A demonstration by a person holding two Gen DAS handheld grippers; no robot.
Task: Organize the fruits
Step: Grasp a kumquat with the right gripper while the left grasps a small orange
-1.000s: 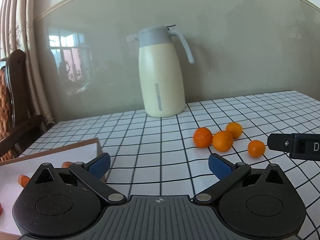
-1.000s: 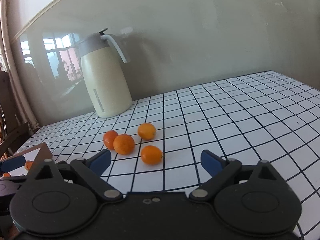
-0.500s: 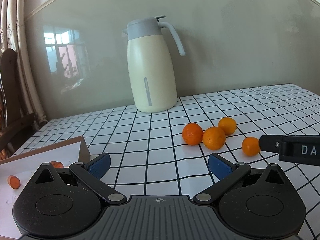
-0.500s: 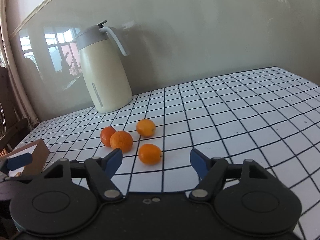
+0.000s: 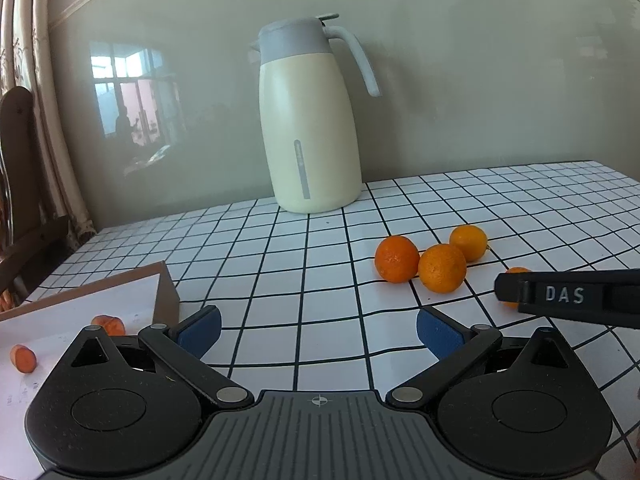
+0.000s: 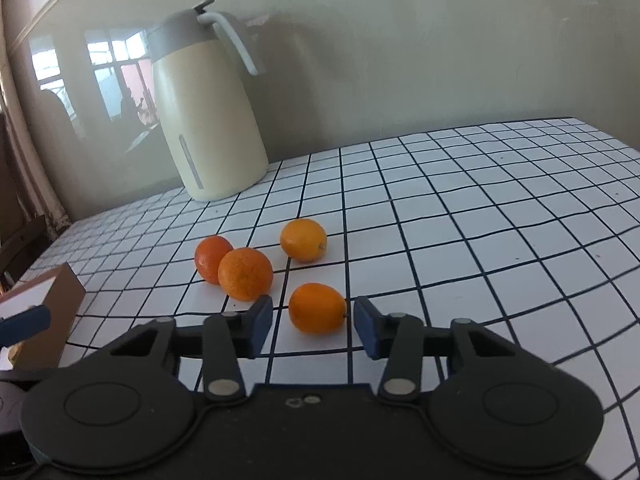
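Note:
Several small oranges lie on the checked tablecloth [image 6: 480, 240]. In the right wrist view the nearest orange [image 6: 317, 308] sits between the blue pads of my right gripper [image 6: 313, 326], which is open with gaps on both sides. Three more oranges [image 6: 245, 273] lie just beyond. My left gripper [image 5: 319, 330] is open and empty over bare cloth. The orange group [image 5: 441, 268] is to its front right. A cardboard box [image 5: 80, 312] at the left holds small orange pieces [image 5: 108, 324].
A cream thermos jug [image 5: 310, 120] with a grey lid stands at the back by the wall. The right gripper's black finger [image 5: 568, 294] crosses the right of the left wrist view. A wooden chair [image 5: 20, 168] stands at the far left.
My right gripper has moved forward and narrowed around the nearest orange. My left gripper has drifted right, away from the box, staying open.

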